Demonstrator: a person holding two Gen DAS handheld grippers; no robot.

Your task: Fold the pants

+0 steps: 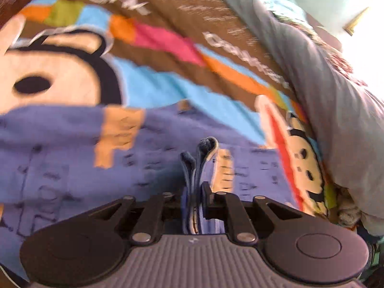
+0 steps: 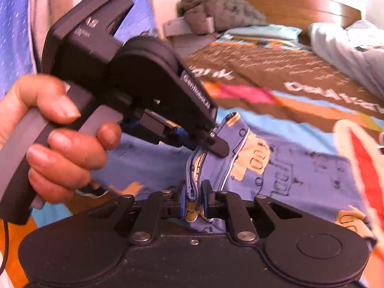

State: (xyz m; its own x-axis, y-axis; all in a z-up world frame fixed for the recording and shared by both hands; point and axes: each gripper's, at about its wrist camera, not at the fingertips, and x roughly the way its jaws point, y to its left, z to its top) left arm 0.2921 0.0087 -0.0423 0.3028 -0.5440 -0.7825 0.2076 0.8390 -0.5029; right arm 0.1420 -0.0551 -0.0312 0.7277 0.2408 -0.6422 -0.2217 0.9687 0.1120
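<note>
The pants (image 1: 72, 158) are blue-violet with tan printed shapes and lie spread on a cartoon-print bedspread; they also show in the right wrist view (image 2: 288, 175). My left gripper (image 1: 194, 187) is shut on a bunched hem of the pants. In the right wrist view the left gripper (image 2: 216, 146) comes in from the upper left, held by a hand, and pinches the same bunched edge. My right gripper (image 2: 195, 199) is shut on the pants edge just below it. The two grippers are very close together.
The bedspread (image 1: 153, 81) has a monkey face, coloured bands and white lettering. A grey quilt (image 1: 331, 96) lies heaped along the right. In the right wrist view a wooden headboard (image 2: 300, 7), pillows (image 2: 264, 32) and a dark bundle (image 2: 220, 9) stand at the far end.
</note>
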